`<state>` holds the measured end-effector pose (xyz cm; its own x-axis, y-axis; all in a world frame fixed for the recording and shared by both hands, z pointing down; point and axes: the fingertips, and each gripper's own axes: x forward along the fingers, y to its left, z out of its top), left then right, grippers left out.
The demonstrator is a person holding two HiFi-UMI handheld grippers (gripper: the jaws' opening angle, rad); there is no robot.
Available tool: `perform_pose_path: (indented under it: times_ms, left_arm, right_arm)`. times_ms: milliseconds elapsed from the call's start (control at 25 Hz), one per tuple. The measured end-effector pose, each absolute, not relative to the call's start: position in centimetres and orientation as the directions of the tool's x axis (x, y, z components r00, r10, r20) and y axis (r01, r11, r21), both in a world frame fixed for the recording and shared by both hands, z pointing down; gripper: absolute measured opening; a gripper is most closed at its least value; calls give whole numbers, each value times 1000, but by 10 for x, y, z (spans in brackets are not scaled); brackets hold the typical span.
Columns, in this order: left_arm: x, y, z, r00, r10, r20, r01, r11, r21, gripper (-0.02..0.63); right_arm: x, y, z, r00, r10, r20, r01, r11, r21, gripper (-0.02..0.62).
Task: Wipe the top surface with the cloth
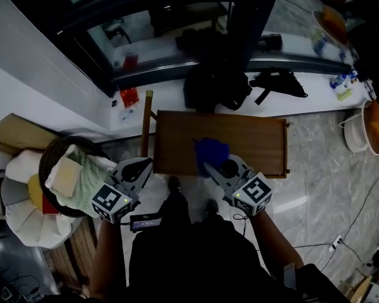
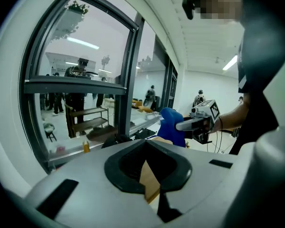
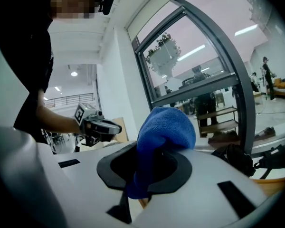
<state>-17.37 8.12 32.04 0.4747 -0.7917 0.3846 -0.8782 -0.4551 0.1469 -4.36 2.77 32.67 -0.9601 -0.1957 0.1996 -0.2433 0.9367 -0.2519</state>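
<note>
A brown wooden table (image 1: 252, 137) stands in front of me in the head view. My right gripper (image 1: 210, 167) is shut on a blue cloth (image 1: 211, 150) over the table's front middle. I cannot tell if the cloth touches the top. In the right gripper view the cloth (image 3: 166, 127) bunches up over the right gripper (image 3: 142, 186). My left gripper (image 1: 142, 168) is off the table's front left corner, shut and holding nothing. In the left gripper view the left gripper (image 2: 150, 183) has wood behind it, with the cloth (image 2: 173, 125) and right gripper (image 2: 192, 123) beyond.
A dark basket (image 1: 54, 153) of folded cloths sits on a white seat at my left. Black bags (image 1: 215, 84) lie on the white ledge behind the table, under the window. A white tub (image 1: 357, 131) stands on the floor at the right. A cable runs along the floor.
</note>
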Motion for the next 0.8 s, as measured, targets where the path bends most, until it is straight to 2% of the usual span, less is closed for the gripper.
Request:
perform_pose_path:
  times_ms: [280, 400, 800]
  left_arm:
    - [-244, 43, 335, 554, -743, 376, -832, -505, 229, 8]
    - [-255, 34, 338, 614, -701, 363, -788, -570, 233, 8]
    - [-268, 2, 379, 703, -621, 348, -711, -603, 361, 8]
  right_arm:
    - [-123, -3, 331, -939, -216, 267, -277, 935, -222, 61]
    - [-153, -14, 337, -929, -227, 291, -295, 932, -213, 61]
    - [-207, -57, 389, -901, -265, 344, -364, 892, -267, 61]
